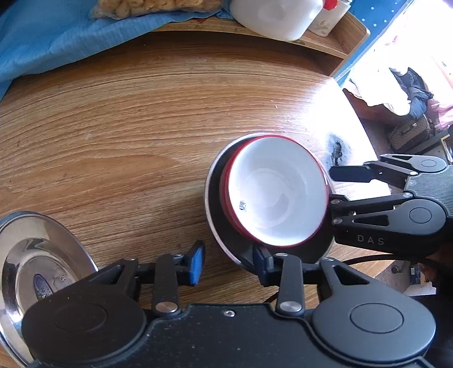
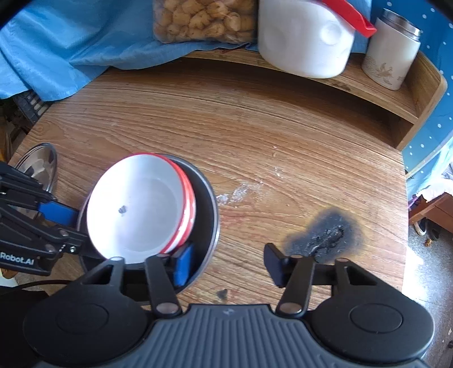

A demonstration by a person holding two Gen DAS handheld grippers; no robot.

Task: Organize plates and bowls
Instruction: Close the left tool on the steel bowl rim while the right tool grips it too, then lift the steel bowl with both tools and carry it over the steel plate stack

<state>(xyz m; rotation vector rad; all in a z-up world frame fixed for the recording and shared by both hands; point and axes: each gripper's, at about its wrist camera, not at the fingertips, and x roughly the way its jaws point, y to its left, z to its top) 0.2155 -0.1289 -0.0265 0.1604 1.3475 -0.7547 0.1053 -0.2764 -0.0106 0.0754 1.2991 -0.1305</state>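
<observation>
Bowls: a white bowl with a red outside (image 1: pixel 276 191) sits tilted inside a dark pan-like dish with a metal rim (image 1: pixel 215 209), near the front of the wooden counter (image 1: pixel 127 127). Left gripper (image 1: pixel 229 261) is unclenched; one blue-padded finger (image 1: pixel 262 264) is at the dish's near rim, the other stands over bare wood, nothing pinched between them. Right gripper (image 2: pixel 229 261) likewise loose: its left finger (image 2: pixel 184 263) reaches inside the dish beside the bowl, the other hangs over the counter just short of a black scorch mark (image 2: pixel 325 232). Contact with the bowl's rim possible, but view too blurred to confirm. A steel plate (image 1: pixel 36 263) lies at far left, apart from the dish. Further back: blue cloth (image 2: pixel 70 51), bag of pale nuggets (image 2: pixel 203 19), white jug (image 2: pixel 305 42), white canister (image 2: pixel 390 53) on the raised ledge.
</observation>
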